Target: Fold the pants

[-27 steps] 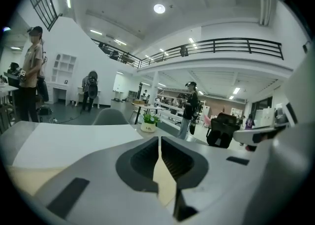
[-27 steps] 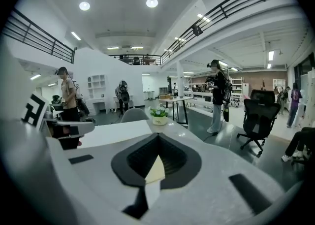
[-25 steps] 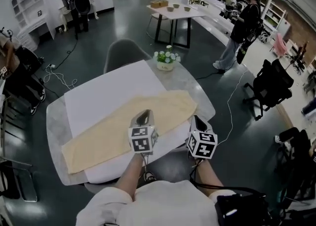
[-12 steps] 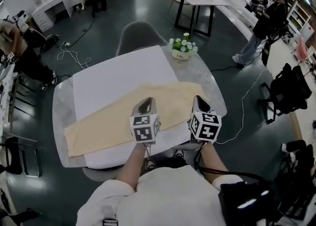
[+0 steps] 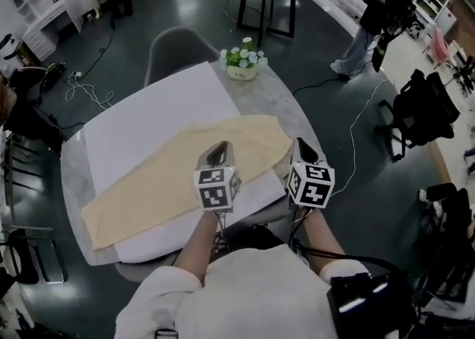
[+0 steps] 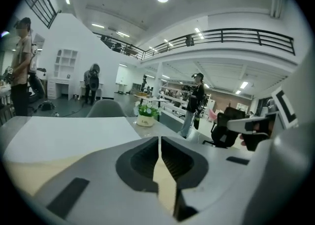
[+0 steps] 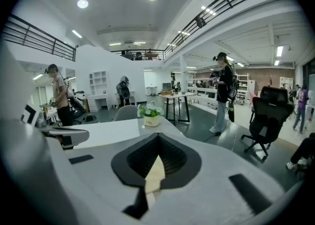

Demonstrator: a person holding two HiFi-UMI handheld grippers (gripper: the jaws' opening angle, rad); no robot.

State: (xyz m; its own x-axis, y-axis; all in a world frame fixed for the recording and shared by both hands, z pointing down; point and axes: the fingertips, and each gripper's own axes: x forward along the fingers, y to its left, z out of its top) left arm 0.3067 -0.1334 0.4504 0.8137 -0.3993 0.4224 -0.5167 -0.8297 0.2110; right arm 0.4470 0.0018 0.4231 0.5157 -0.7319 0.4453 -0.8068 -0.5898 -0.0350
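Observation:
Pale yellow pants (image 5: pixel 171 178) lie flat and diagonal on a white sheet (image 5: pixel 141 126) that covers a round grey table (image 5: pixel 286 104). The waist end points to the right, the legs to the near left. My left gripper (image 5: pixel 217 152) hovers over the pants' middle with its jaws shut (image 6: pixel 160 138). Yellow cloth shows below them, and nothing is pinched. My right gripper (image 5: pixel 301 146) hangs beside the waist end at the table's right edge, also shut (image 7: pixel 158 135) and empty. Yellow cloth shows beneath it too.
A pot of flowers (image 5: pixel 242 63) stands at the table's far edge, with a grey chair (image 5: pixel 174 44) behind it. A black office chair (image 5: pixel 419 111) and a floor cable (image 5: pixel 356 145) are to the right. People stand farther off in the room.
Both grippers have moved forward, away from my body. The left one is farther over the pants and the right one has come up beside the waist end. The pants lie unchanged.

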